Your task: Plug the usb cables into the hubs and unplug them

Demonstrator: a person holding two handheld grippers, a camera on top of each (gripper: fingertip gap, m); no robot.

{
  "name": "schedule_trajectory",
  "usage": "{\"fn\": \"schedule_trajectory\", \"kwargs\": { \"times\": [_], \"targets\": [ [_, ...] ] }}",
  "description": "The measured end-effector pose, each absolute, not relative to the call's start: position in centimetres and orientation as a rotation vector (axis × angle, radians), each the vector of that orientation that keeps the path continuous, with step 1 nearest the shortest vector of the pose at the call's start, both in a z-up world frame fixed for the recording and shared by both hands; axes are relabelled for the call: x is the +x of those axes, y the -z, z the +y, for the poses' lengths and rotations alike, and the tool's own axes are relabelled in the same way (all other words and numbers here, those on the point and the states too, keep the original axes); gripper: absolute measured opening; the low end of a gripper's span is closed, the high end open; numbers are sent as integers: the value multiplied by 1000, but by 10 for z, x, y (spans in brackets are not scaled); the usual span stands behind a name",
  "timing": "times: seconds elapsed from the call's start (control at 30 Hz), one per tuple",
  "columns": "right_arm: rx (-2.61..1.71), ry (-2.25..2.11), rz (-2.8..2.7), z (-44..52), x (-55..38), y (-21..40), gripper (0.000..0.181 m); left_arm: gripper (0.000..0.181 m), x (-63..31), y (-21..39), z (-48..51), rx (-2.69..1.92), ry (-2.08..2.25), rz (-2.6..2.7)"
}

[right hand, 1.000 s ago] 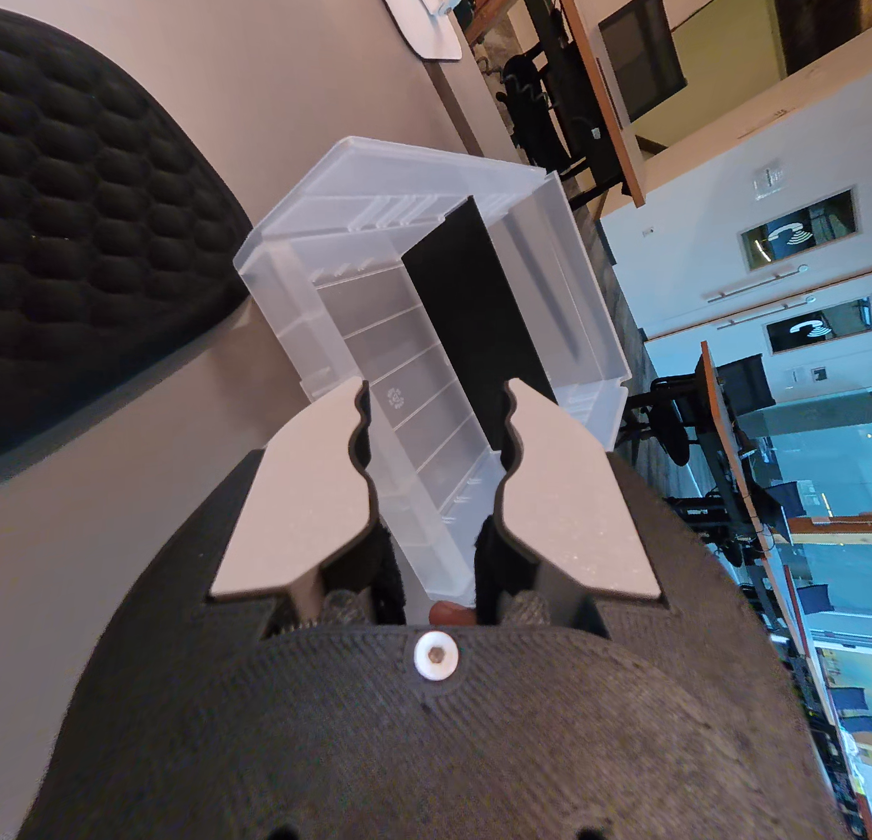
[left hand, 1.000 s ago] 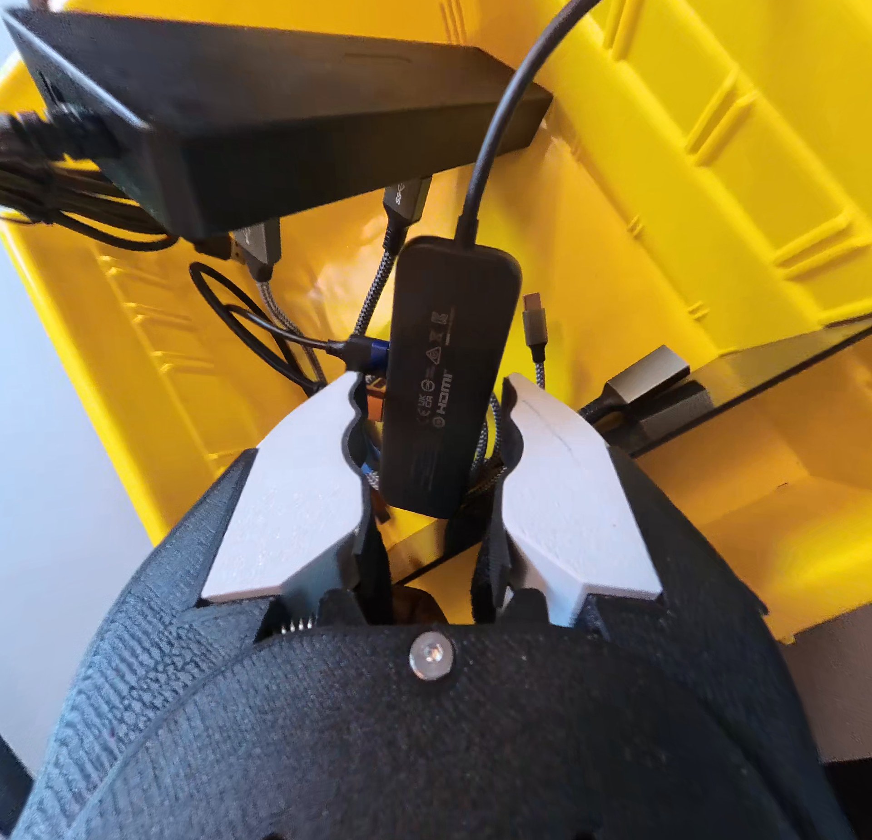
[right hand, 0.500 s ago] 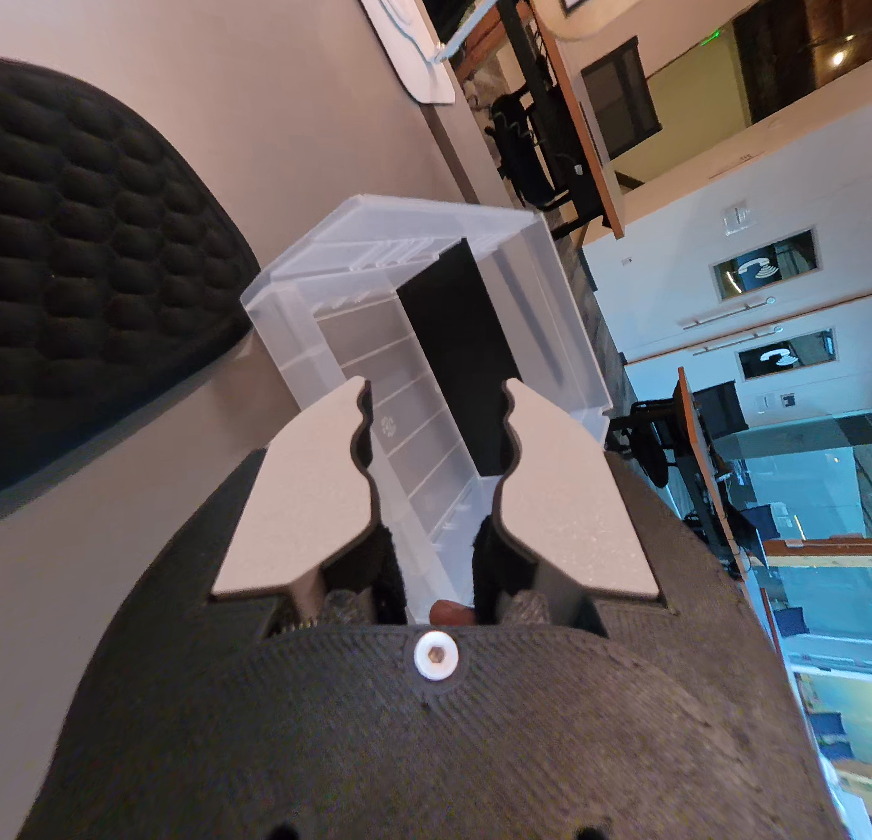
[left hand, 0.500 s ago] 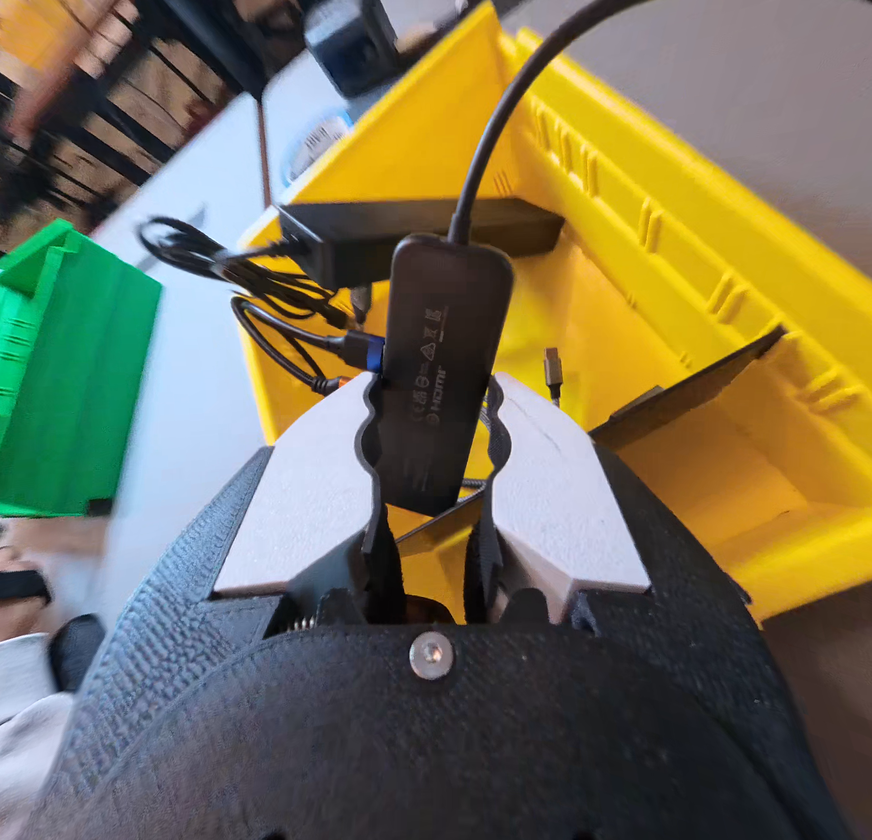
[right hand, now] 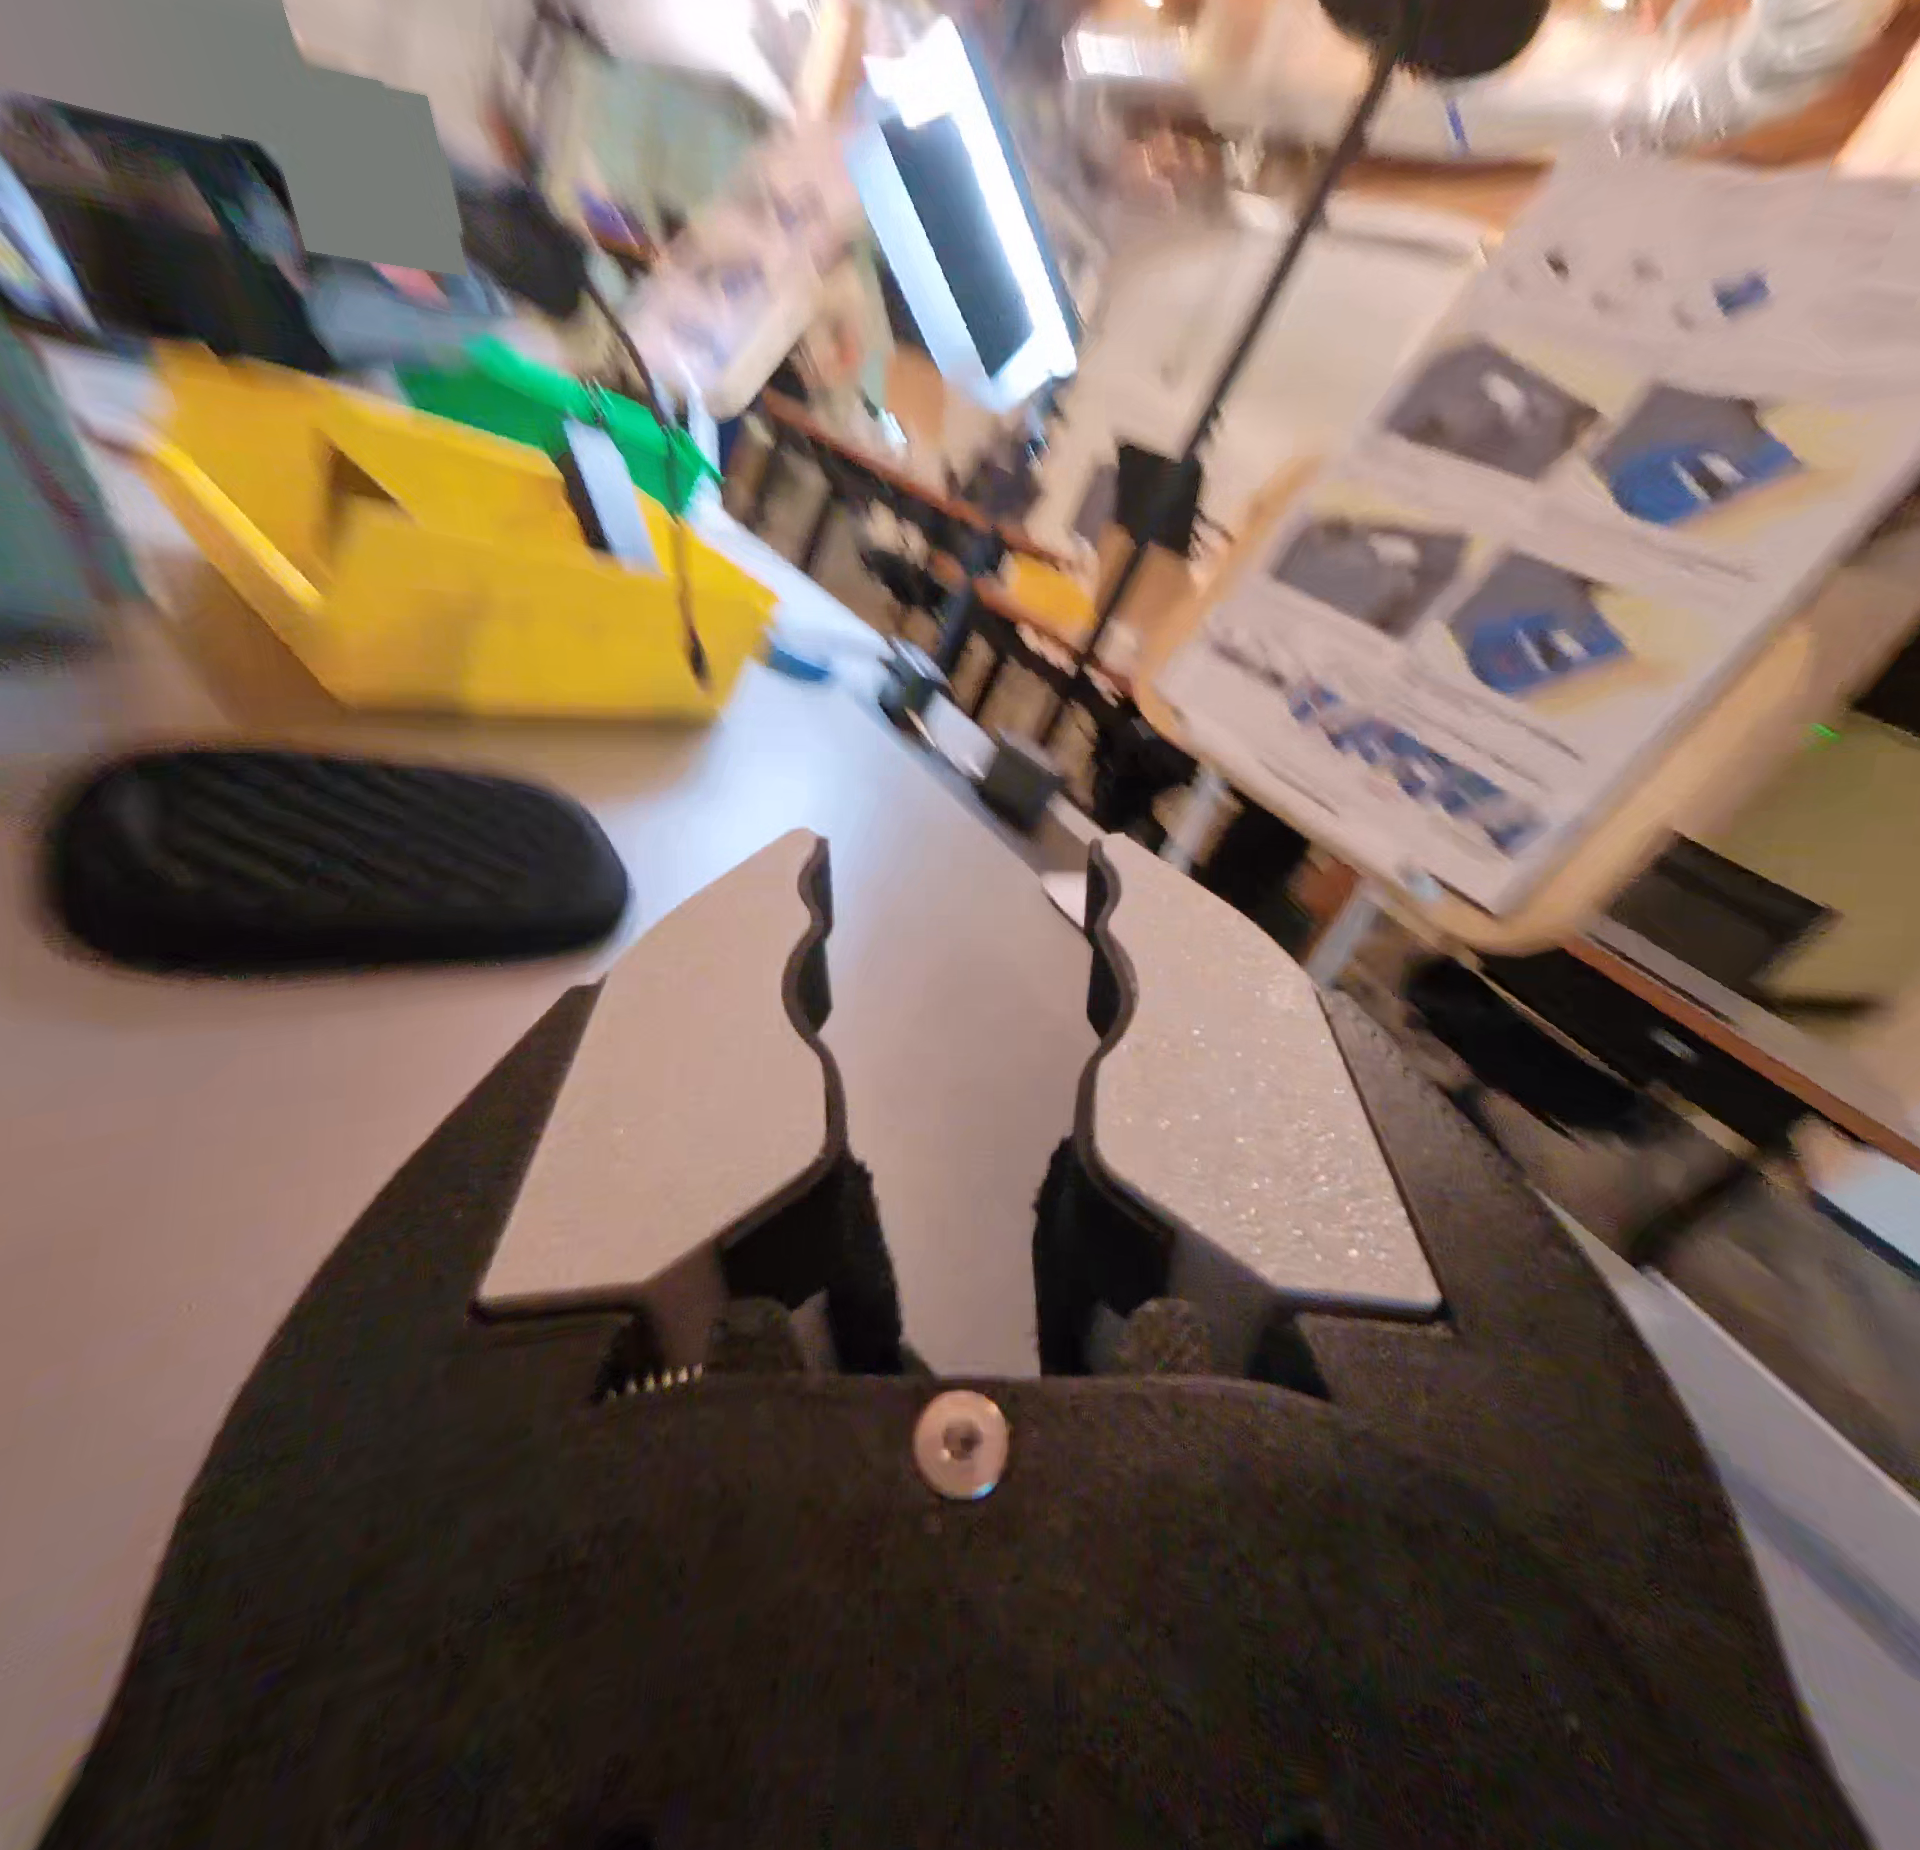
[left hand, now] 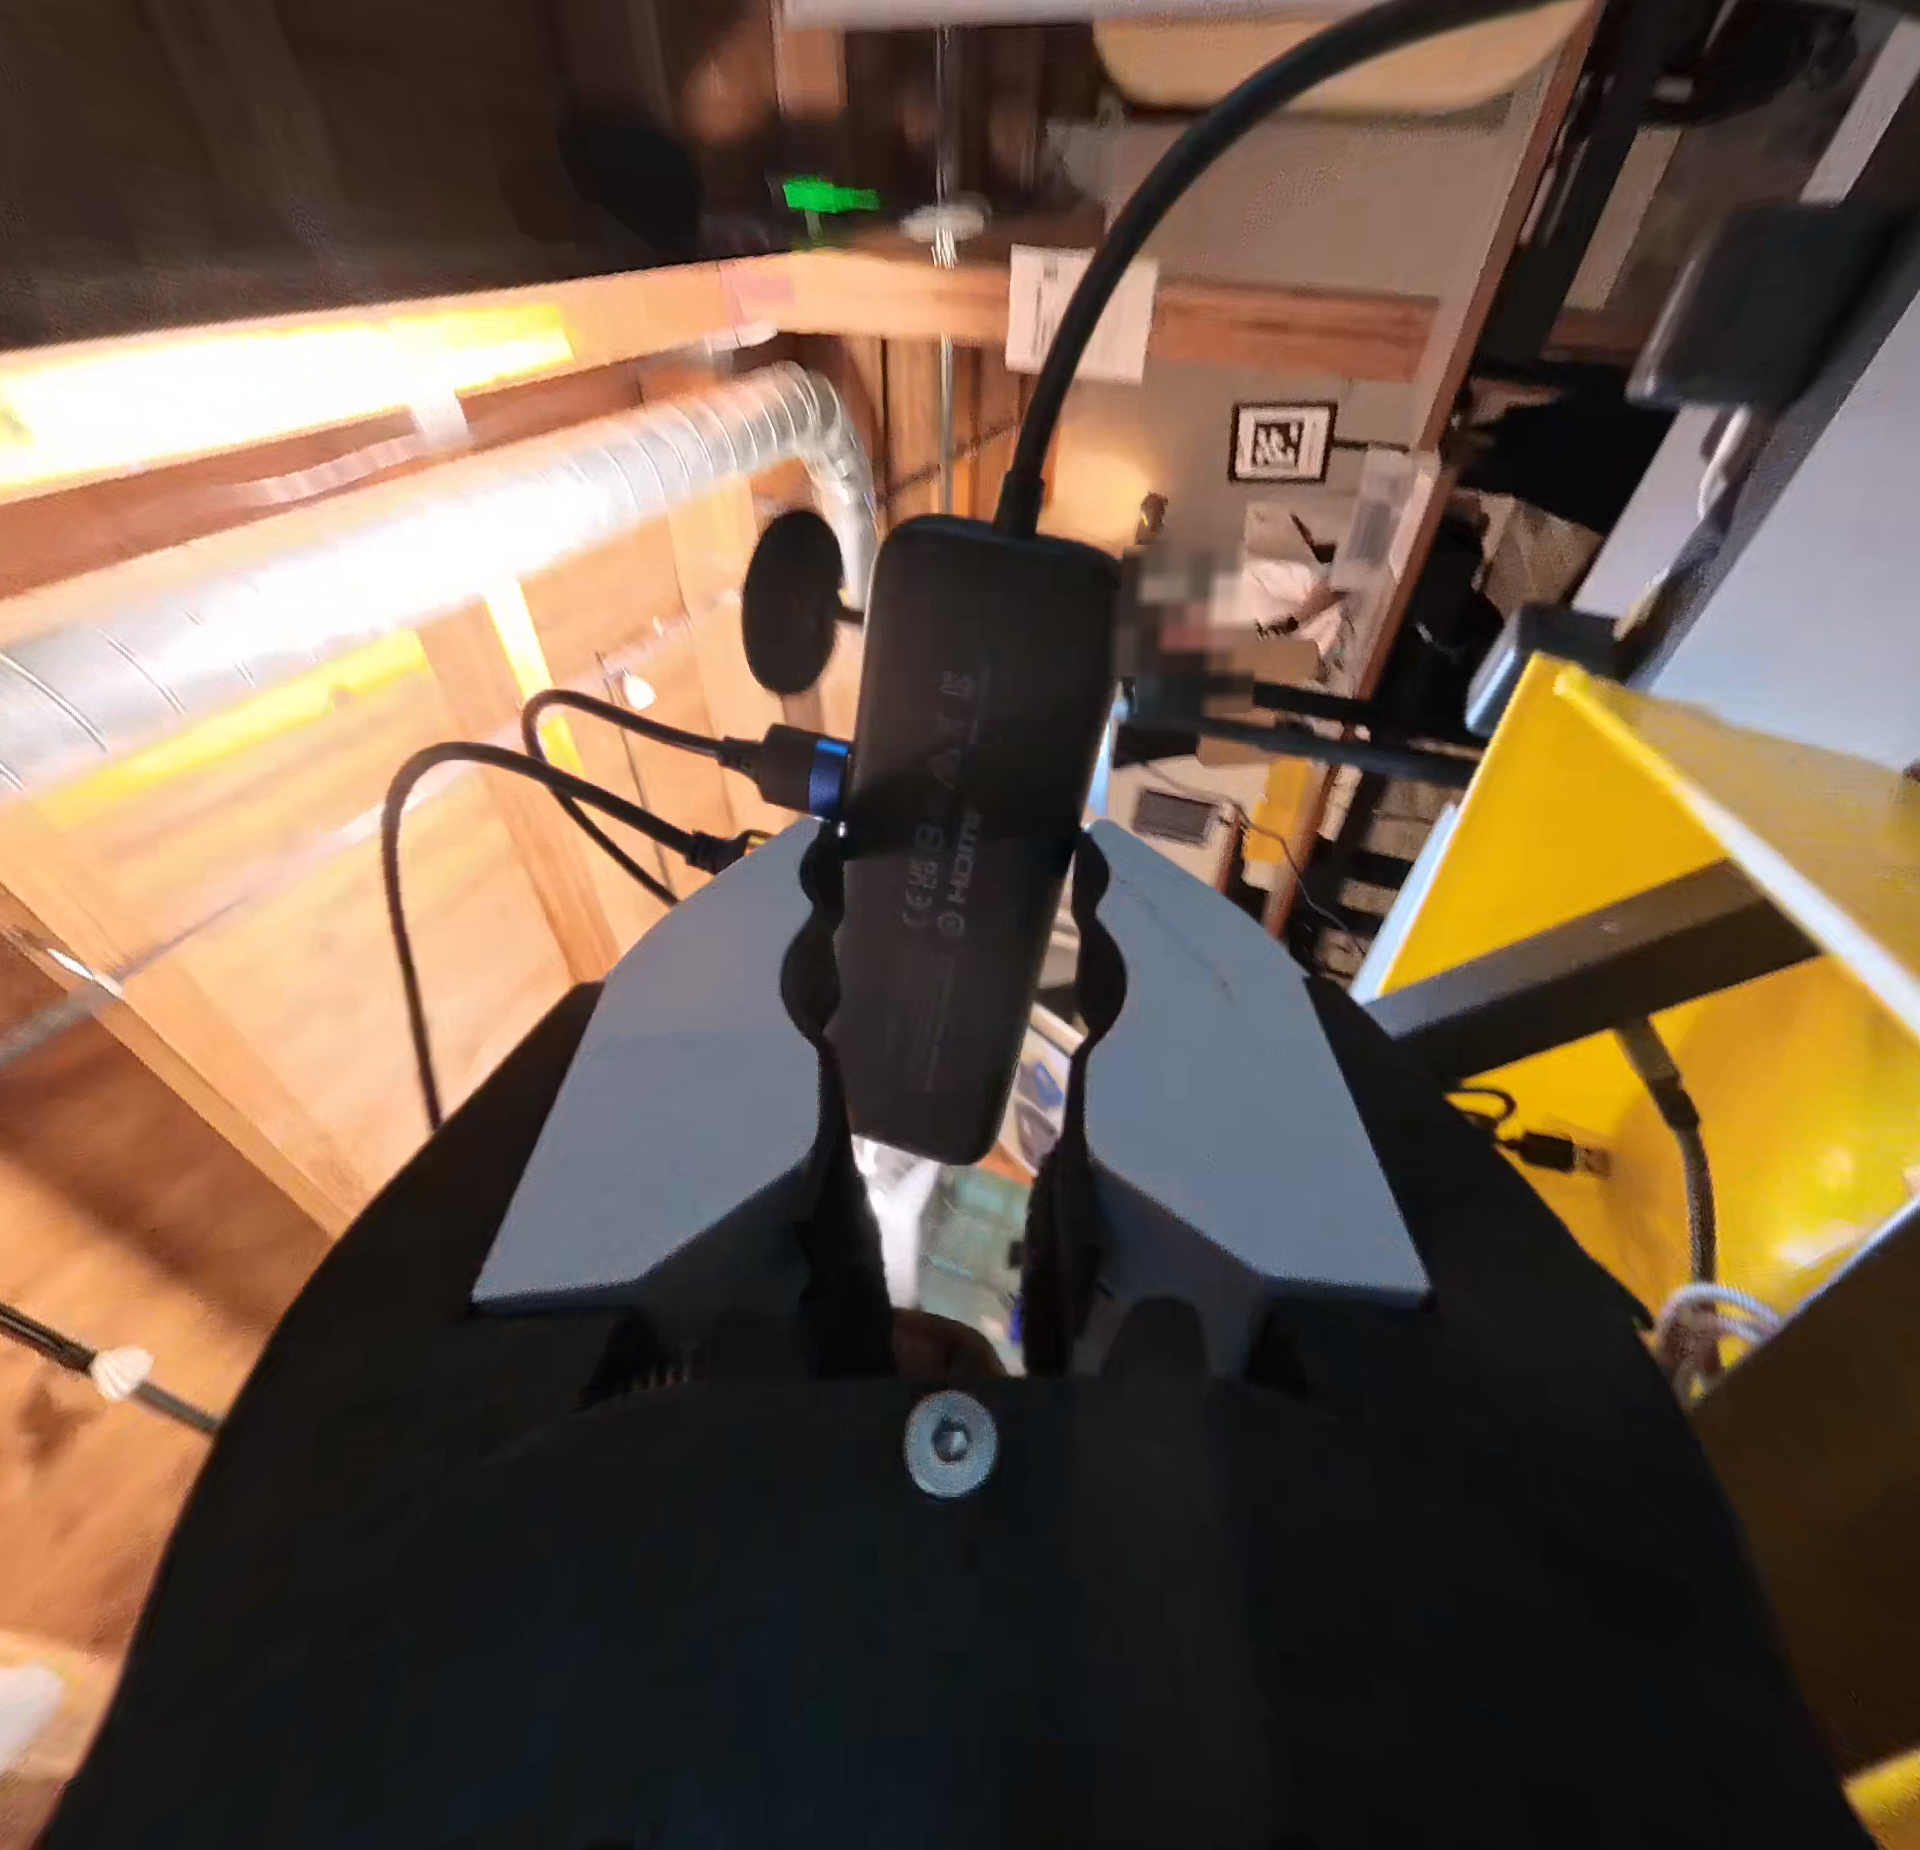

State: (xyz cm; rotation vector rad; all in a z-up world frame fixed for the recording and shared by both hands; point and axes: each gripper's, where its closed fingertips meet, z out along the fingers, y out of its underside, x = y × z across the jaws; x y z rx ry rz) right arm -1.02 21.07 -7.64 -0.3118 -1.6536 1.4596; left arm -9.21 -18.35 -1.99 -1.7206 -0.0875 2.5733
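Left gripper (left hand: 948, 865) clamped on the hub (left hand: 961, 844), raised beside the yellow bin (left hand: 1662, 865); two cables (left hand: 623, 730) plugged, unplugging pending. Right gripper (right hand: 958, 886) parted, empty.

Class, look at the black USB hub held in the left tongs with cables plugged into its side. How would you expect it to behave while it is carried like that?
The hub looks rigid: it juts straight out past the left tongs without sagging. It is probably light, held by its lower half alone. Its cables loop loosely, so they are likely floppy and may swing or snag.

Matt black plastic hub (left hand: 971, 834); glossy yellow bin (left hand: 1704, 865).
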Motion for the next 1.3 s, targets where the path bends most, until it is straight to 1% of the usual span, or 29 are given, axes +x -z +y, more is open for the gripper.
{"fn": "schedule_trajectory", "kwargs": {
  "times": [0.07,0.17,0.33,0.43,0.47,0.5,0.53,0.57,0.7,0.8,0.87,0.97,1.03,1.07,1.13,1.17,1.23,1.3],
  "targets": [
    [-232,-1644,-1625,170,-3,64,47,43,-87,26,-151,-1694,-2598,90],
    [-149,-1772,-1634,117,1,57,48,43,-77,43,-101,-1662,-2565,325],
    [-163,-1839,-1665,57,-17,56,48,43,-59,71,-29,-1607,-2412,573],
    [-169,-1790,-1793,33,-31,74,47,43,-49,77,0,-1549,-2369,675],
    [-157,-1782,-1844,27,-33,81,45,42,-47,78,7,-1542,-2352,700],
    [-141,-1779,-1889,21,-32,87,39,42,-44,79,13,-1532,-2337,729],
    [-137,-1771,-1919,18,-32,91,20,43,-41,80,19,-1519,-2321,764],
    [-160,-1770,-1914,20,-34,92,15,43,-38,81,23,-1507,-2305,795],
    [-253,-2039,-1848,31,-27,81,12,45,-29,73,32,-1428,-2167,778],
    [-391,-2275,-1721,52,-32,72,12,44,-22,53,28,-1343,-1889,450],
    [-442,-2395,-1672,64,-33,69,12,44,-19,38,22,-1245,-1579,168],
    [-418,-2556,-1627,68,-23,62,12,48,-22,31,25,-1058,-774,-258],
    [-400,-2657,-1613,64,-15,60,12,59,-22,38,41,-969,-234,-385],
    [-397,-2692,-1616,62,-11,60,12,59,-24,43,50,-963,-57,-423],
    [-393,-2725,-1645,56,-6,64,12,58,-21,47,64,-968,131,-423],
    [-394,-2729,-1663,53,-5,66,12,50,-20,47,68,-965,153,-408],
    [-421,-2723,-1688,52,-5,70,12,17,-13,45,69,-967,106,-330],
    [-389,-2709,-1722,54,-4,73,13,13,-10,49,71,-1011,82,-306]
  ]
}}
